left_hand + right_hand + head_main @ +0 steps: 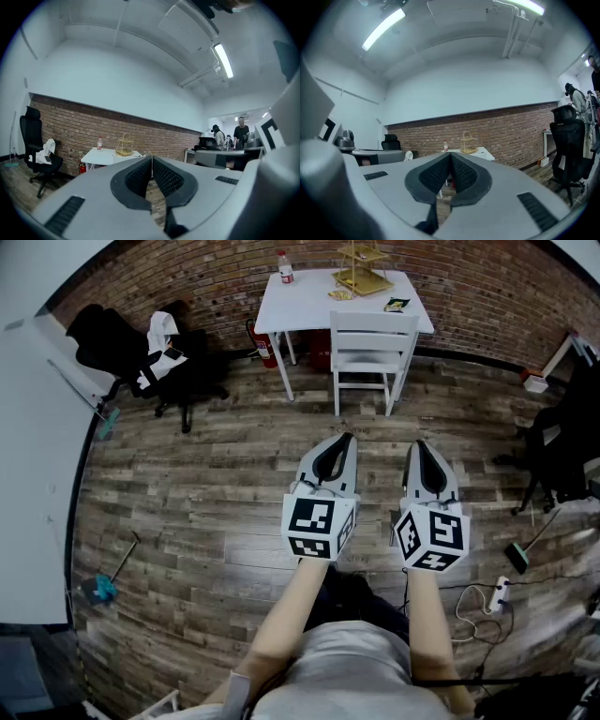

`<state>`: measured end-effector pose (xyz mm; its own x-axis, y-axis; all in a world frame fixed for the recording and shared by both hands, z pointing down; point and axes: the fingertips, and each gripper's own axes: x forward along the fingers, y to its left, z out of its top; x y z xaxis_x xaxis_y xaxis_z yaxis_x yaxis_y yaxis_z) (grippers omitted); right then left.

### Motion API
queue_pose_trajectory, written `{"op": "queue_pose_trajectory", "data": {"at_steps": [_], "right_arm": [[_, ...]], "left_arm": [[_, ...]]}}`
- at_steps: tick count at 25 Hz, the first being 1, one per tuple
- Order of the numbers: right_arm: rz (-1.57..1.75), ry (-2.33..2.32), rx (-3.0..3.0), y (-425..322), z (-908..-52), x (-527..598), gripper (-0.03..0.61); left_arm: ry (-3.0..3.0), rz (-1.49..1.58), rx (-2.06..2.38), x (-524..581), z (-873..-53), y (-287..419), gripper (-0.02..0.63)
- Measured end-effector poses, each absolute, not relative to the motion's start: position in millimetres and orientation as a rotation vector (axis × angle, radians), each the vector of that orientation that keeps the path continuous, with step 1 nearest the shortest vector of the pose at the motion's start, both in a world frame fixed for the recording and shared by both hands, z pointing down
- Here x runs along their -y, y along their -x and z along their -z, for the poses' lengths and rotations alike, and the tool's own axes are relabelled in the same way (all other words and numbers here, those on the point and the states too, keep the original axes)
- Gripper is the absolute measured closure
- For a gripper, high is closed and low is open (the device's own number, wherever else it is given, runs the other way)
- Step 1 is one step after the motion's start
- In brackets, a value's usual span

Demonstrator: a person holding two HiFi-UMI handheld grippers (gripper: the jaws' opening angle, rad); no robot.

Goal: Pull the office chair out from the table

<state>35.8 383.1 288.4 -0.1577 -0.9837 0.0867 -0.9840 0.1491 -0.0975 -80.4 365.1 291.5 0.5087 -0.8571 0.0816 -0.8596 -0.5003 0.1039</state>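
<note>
A white wooden chair [372, 343] stands tucked under the white table [300, 292] against the brick wall, far ahead of me. My left gripper [349, 435] and right gripper [419, 442] are side by side over the wooden floor, well short of the chair, both shut and empty. In the left gripper view the shut left gripper [151, 158] points toward the table [105, 157]. The right gripper [450, 153] also faces the table [480, 151]. A black office chair [122, 352] draped with a white cloth stands left of the table.
A bottle [284, 268] and a wire tiered stand [361, 268] are on the table, a red fire extinguisher [265, 345] beside its leg. Another black chair [562, 437] stands at the right, a power strip [500, 594] and cables near my feet. People [241, 131] stand far right.
</note>
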Motion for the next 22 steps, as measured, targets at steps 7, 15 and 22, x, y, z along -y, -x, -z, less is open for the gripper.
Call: {"op": "queue_pose_trajectory", "data": {"at_steps": [7,15,22], "right_arm": [[-0.208,-2.033,2.382,-38,-289,-375,0.563],[-0.208,-2.017,2.405,-50,-291,-365,0.563],[-0.221,-1.984,2.434,-73,-299,-353,0.563]], "left_arm": [[-2.610,-0.043,1.493,-357,-294,76,0.597],[-2.608,-0.061,1.498,-346,-297,61,0.597],[-2.589,-0.069,1.543,-337,-303,44,0.597]]}}
